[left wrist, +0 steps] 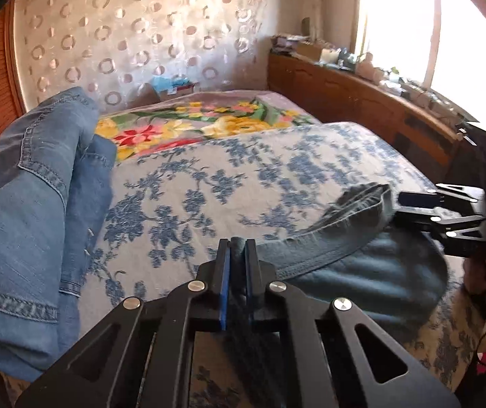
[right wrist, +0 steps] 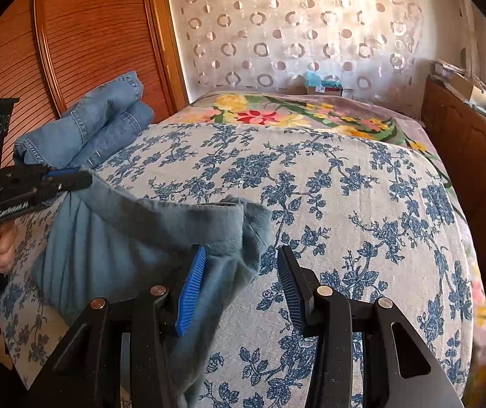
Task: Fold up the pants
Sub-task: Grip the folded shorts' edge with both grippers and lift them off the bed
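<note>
Grey-blue soft pants (right wrist: 134, 238) lie bunched on the blue-floral bedspread (right wrist: 328, 187) near its front edge; they also show in the left wrist view (left wrist: 362, 261). My left gripper (left wrist: 238, 243) is shut on the pants' hem or waistband edge; it also shows at the left of the right wrist view (right wrist: 72, 178). My right gripper (right wrist: 241, 272) is open, with the pants' edge lying between its fingers against the left blue pad (right wrist: 191, 289); it also shows in the left wrist view (left wrist: 409, 205).
Folded denim jeans (left wrist: 21, 204) are stacked at the bed's left side, also in the right wrist view (right wrist: 89, 129). A colourful flowered blanket (right wrist: 277, 112) covers the far end. A wooden cabinet (left wrist: 362, 102) with clutter runs along the right; a slatted wooden door (right wrist: 72, 34) stands left.
</note>
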A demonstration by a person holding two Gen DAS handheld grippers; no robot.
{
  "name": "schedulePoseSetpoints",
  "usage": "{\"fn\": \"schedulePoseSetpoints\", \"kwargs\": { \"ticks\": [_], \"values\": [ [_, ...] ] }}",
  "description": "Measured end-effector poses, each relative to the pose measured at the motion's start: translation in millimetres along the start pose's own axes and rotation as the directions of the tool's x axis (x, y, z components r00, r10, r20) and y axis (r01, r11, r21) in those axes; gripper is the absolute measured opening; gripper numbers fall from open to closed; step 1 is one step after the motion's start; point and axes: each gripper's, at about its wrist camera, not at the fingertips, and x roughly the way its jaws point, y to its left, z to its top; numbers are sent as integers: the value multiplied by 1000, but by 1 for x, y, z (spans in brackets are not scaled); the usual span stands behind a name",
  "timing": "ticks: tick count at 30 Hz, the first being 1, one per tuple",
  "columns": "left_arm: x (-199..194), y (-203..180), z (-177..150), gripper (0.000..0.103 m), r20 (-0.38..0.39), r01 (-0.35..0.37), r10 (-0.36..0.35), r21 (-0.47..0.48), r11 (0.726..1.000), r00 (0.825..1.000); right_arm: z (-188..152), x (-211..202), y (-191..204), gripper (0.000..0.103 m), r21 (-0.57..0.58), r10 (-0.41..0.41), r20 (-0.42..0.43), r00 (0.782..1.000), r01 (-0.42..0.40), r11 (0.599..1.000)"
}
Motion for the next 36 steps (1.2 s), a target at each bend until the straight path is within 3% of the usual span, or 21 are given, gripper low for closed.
{"fn": "schedulePoseSetpoints", "kwargs": {
  "ticks": [6, 8, 11, 16, 19, 20, 21, 23, 25, 32, 36],
  "values": [
    [4, -1, -5, 12, -25, -3, 3, -1, 1000, 1000, 6, -9, 5, 46, -17, 3, 22, 1000, -3, 1000],
    [1, 0, -6, 20, -27, -13, 13, -4, 1000, 1000, 10, -13, 7, 46, -23, 12, 31, 999, -12, 1000],
    [-4, 0, -8, 42, -28, -59, 59, 1, 998, 998, 15, -13, 11, 46, -37, 33, 28, 999, -32, 999],
    [-13, 2, -15, 70, -28, -24, 24, -22, 999, 999, 23, 2, 15, 46, -50, 15, -20, 1000, -16, 999],
    [-16, 0, -22, 71, -30, -25, 24, -20, 999, 999, 26, 7, 14, 46, -42, 28, -31, 999, -29, 999],
    [-16, -2, -25, 71, -34, -19, 19, -20, 1000, 999, 27, 8, 14, 41, -38, 35, -34, 999, -36, 999],
    [-16, -3, -27, 71, -38, -17, 16, -19, 1000, 999, 28, 11, 13, 27, -32, 43, -39, 998, -44, 998],
    [-16, -6, -31, 71, -48, -16, 15, -15, 1000, 999, 30, 13, 10, 16, -25, 37, -34, 999, -38, 999],
    [-14, -7, -34, 71, -51, -13, 12, -12, 1000, 999, 33, 13, 8, 12, -15, 21, -7, 1000, -21, 1000],
    [-7, -6, -40, 71, -79, -29, 28, -14, 999, 996, 31, 19, 6, 13, -3, -21, -8, 1000, 21, 1000],
    [0, -7, -41, 71, -94, -39, 37, -12, 999, 995, 27, 10, 8, 32, -6, -25, -6, 1000, 25, 1000]
  ]
}}
